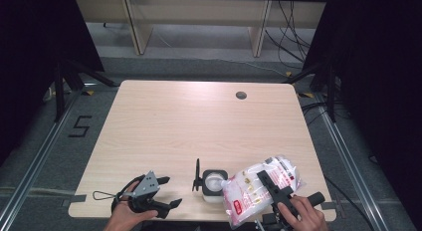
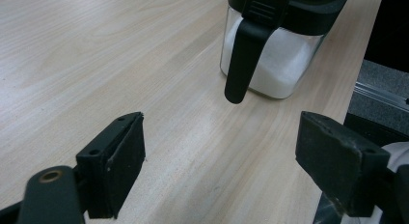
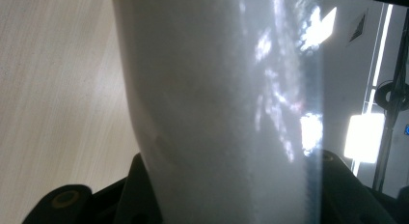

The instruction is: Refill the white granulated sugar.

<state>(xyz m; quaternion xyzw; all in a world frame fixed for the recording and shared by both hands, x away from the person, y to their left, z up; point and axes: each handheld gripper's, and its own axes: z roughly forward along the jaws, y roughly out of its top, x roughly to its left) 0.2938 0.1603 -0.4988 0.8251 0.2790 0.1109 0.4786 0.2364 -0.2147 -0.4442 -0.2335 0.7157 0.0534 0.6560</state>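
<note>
A clear square jar (image 1: pixel 207 189) with a black rim stands near the table's front edge, its black lid (image 1: pixel 197 177) flipped up to the left. White granules show through its wall (image 2: pixel 284 64), with the black latch (image 2: pixel 243 60) hanging in front. My right gripper (image 1: pixel 268 183) is shut on a clear plastic bag (image 1: pixel 244 196) of white granules with a red label, tilted with one corner by the jar's mouth. The bag (image 3: pixel 217 103) sits between the right gripper's jaws (image 3: pixel 231 195). My left gripper (image 1: pixel 171 192) lies on the table left of the jar, open and empty (image 2: pixel 219 151).
The light wooden table (image 1: pixel 199 121) has a round cable hole (image 1: pixel 241 95) at the back right. Both hands come in at the front edge. Beyond the table stand wooden shelving legs (image 1: pixel 139 27) and loose cables on the floor.
</note>
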